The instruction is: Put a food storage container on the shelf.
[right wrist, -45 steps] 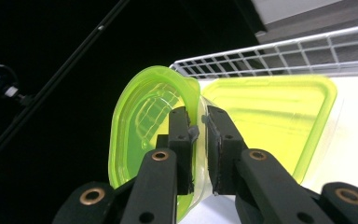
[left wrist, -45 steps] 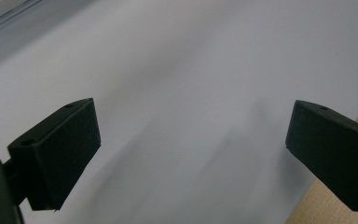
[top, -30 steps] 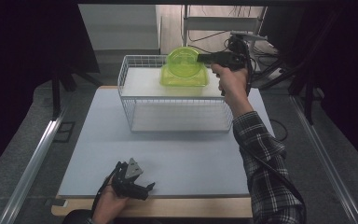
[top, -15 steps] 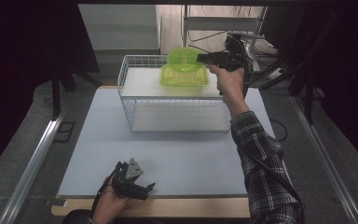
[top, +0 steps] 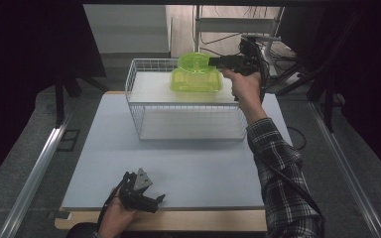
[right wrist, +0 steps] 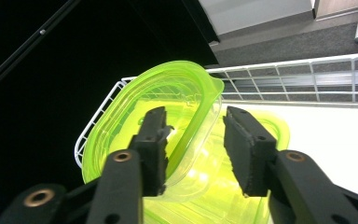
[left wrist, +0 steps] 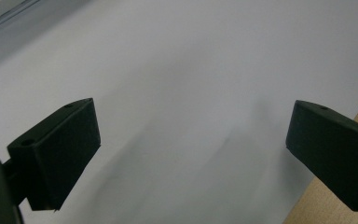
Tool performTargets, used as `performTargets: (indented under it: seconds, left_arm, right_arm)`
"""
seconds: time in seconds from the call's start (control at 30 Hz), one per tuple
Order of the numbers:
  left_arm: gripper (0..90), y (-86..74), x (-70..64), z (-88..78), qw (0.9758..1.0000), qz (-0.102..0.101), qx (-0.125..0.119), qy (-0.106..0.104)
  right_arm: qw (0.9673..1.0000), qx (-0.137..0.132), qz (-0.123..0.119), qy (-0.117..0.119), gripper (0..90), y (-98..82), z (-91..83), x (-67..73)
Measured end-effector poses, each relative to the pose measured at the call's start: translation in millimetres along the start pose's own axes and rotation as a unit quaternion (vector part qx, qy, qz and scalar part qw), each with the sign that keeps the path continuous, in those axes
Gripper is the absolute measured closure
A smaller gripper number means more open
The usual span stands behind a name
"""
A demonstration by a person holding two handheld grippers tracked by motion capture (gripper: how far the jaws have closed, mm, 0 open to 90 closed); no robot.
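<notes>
A lime-green plastic container point(top: 194, 62) leans tilted on a second green container point(top: 196, 83), which rests on top of the white wire basket point(top: 178, 106). My right gripper point(top: 212, 62) is level at the tilted container's rim. In the right gripper view the jaws point(right wrist: 195, 116) straddle that rim point(right wrist: 200, 100), one inside the container and one outside. They have just been opening, and the outer pad stands clear of the wall. My left gripper point(top: 156, 202) rests low at the table's front edge, its jaws point(left wrist: 191, 144) wide apart over the bare white mat point(left wrist: 182, 70).
The wire basket's rim point(right wrist: 307, 79) runs behind the containers. The wooden table edge point(left wrist: 317, 205) lies just past the mat by my left gripper. A metal rail point(top: 34, 168) runs along the left side, and cables and stands point(top: 278, 54) crowd the back right.
</notes>
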State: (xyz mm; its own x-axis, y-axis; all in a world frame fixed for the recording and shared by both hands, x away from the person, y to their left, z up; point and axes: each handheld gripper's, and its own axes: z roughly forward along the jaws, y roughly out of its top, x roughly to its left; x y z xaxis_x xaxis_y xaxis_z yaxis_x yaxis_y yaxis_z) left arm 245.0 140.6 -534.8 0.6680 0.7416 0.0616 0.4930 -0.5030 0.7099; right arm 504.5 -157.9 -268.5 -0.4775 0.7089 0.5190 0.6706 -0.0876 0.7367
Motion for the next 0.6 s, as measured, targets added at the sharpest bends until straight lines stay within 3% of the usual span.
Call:
performTargets:
  seconds: [0.37, 0.6]
  left_arm:
    - [2.8, 0.2, 0.0, -0.2, 1.0, 0.0, -0.001, 0.001]
    - [2.8, 0.3, -0.4, 0.1, 1.0, 0.001, -0.001, 0.001]
  right_arm:
    - [0.9999, 0.006, -0.01, 0.011, 43.5, -3.6, -8.9, -1.1]
    - [0.9993, 0.011, -0.028, 0.021, 38.1, -8.9, -14.4, 0.0]
